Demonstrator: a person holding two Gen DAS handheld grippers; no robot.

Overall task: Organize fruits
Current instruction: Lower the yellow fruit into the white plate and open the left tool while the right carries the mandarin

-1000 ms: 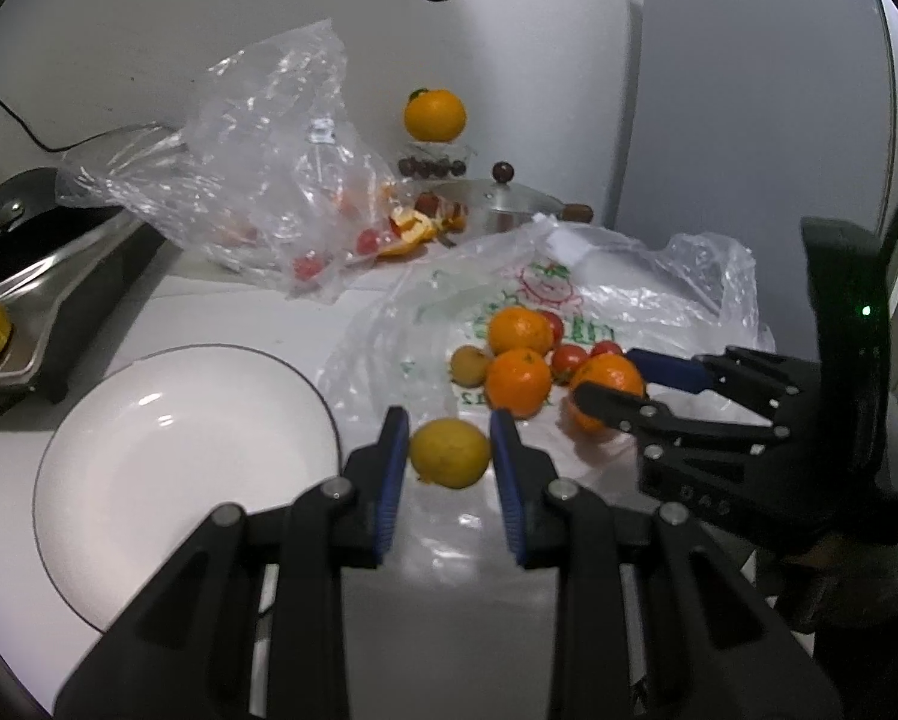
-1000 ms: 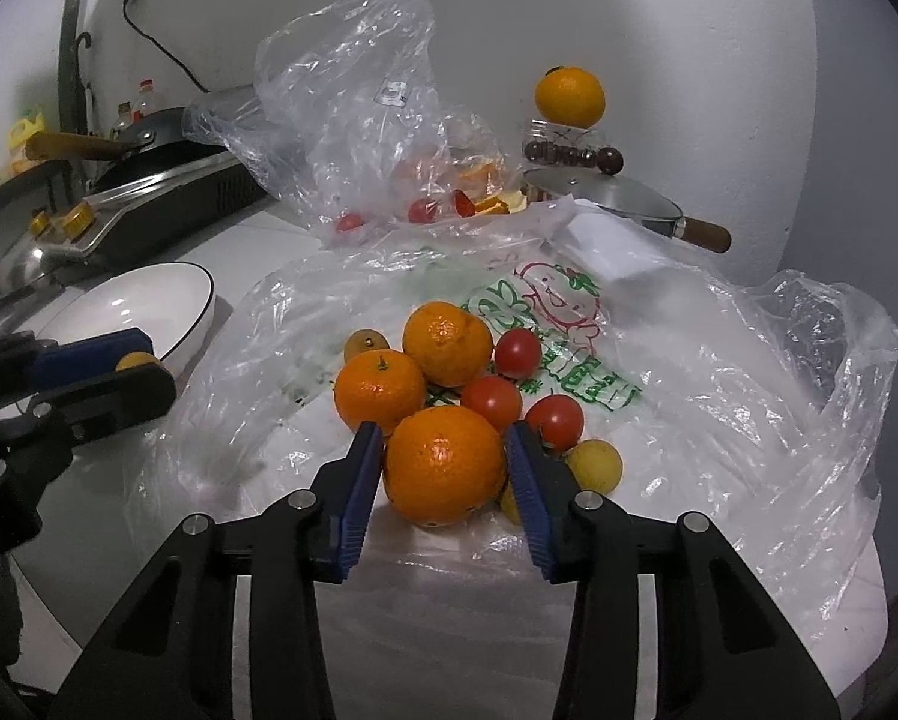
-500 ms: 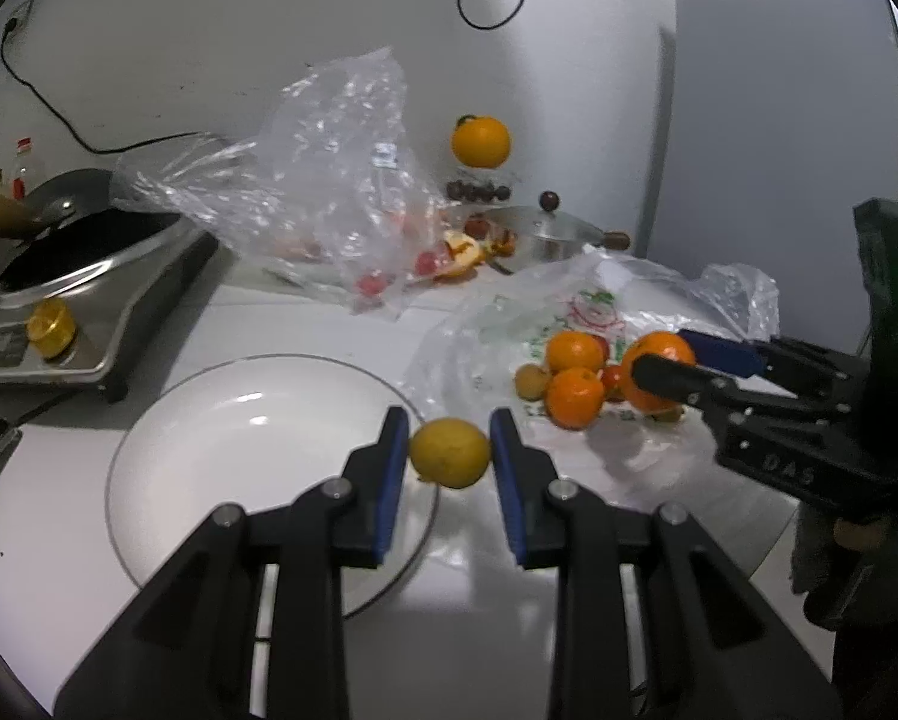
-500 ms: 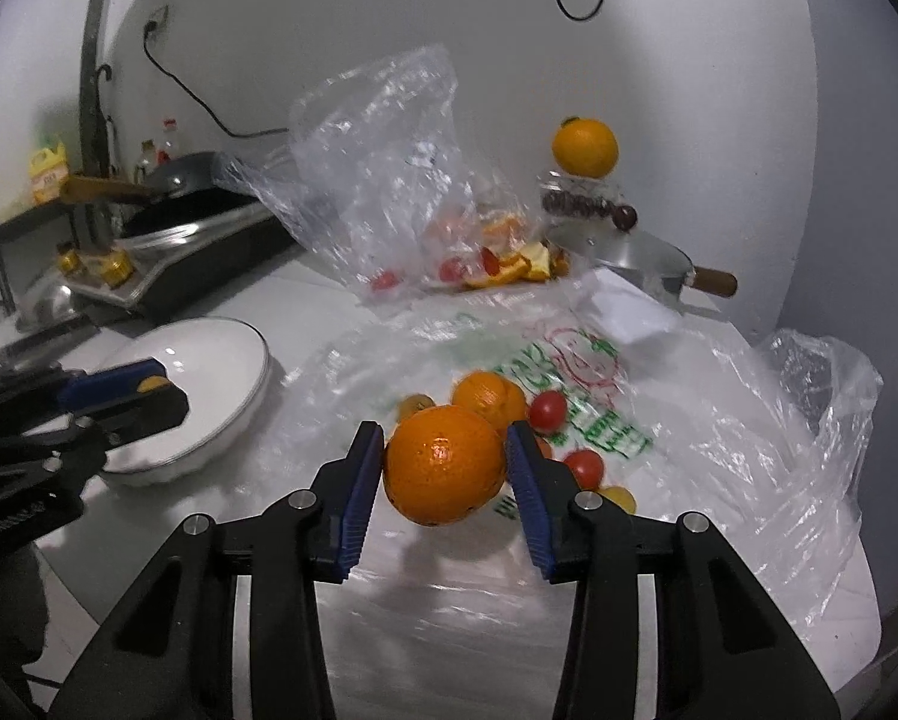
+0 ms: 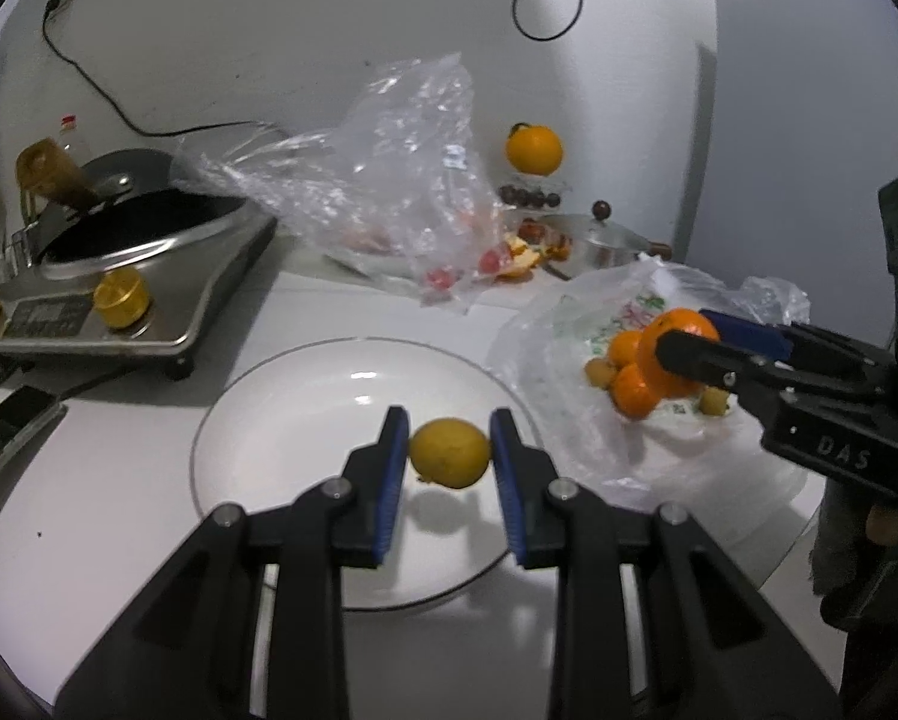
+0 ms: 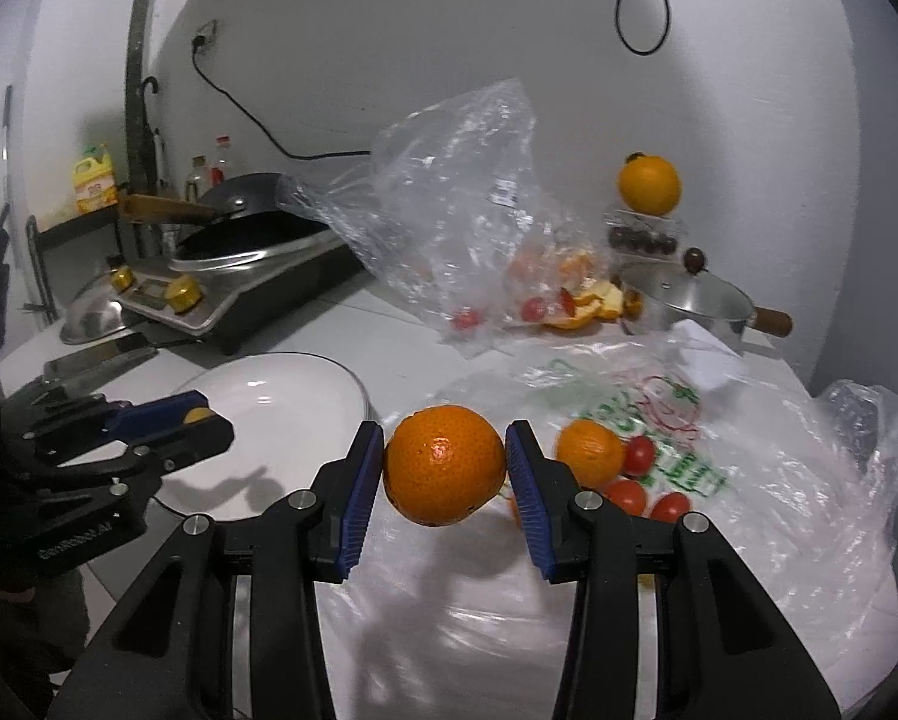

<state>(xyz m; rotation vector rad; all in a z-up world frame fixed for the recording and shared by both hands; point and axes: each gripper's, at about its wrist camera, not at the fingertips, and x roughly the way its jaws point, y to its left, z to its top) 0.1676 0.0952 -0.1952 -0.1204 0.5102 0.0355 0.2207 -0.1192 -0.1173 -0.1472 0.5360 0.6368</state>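
Pinching a yellow fruit [image 5: 449, 452] above the white plate [image 5: 281, 420], the left hand-held gripper [image 5: 449, 456] is seen; an orange [image 6: 444, 465] is clamped in the right hand-held gripper [image 6: 445, 474] over the plastic bag [image 6: 779, 480]; round fruit released high could roll off the plate onto the tabletop [image 5: 119, 468]; a collision is risked if both are lowered together.

Each of the 2 fisheye views is looking forward and somewhat downward along its own gripper's fingers, close over the white counter [image 5: 119, 480]. The left wrist view is facing the white plate [image 5: 257, 420] from just above; the right wrist view is seeing it from the side (further off). Both are sharing the plate, the stove [image 6: 257, 282] and the clear bag [image 5: 401, 180].
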